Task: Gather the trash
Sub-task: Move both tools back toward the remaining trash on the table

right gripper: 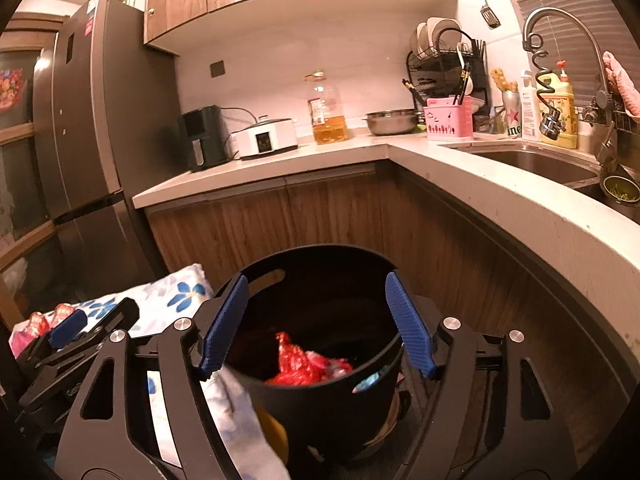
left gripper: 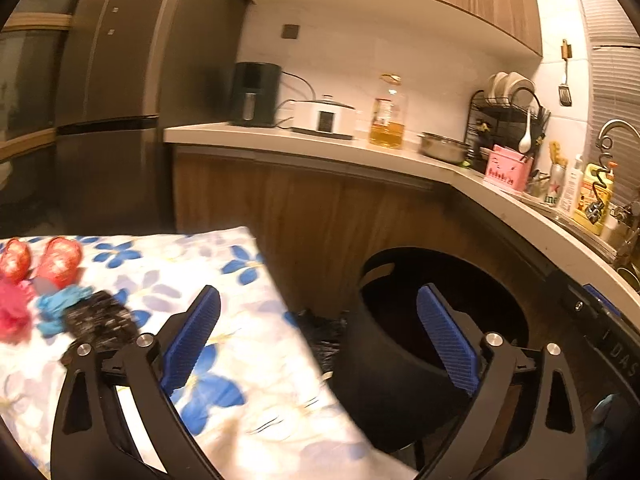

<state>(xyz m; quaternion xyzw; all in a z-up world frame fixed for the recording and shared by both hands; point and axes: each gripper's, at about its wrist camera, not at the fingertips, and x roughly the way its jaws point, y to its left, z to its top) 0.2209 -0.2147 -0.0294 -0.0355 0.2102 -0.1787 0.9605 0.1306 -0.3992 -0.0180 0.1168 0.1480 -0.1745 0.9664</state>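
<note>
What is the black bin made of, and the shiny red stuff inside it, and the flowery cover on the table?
Black bin: probably plastic, with a smooth matte wall and a handle slot cut near the rim.
Red stuff: looks like crinkled foil or shiny plastic wrapping, since it glints and creases.
Flowery cover: seems to be soft cloth, printed with blue flowers, draping over the table edge.

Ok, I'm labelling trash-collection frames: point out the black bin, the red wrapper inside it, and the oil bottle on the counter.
black bin (right gripper: 332, 408), right wrist view, on its front outer wall.
red wrapper (right gripper: 294, 368), right wrist view, on its crumpled middle.
oil bottle (right gripper: 329, 114), right wrist view, on its body.
</note>
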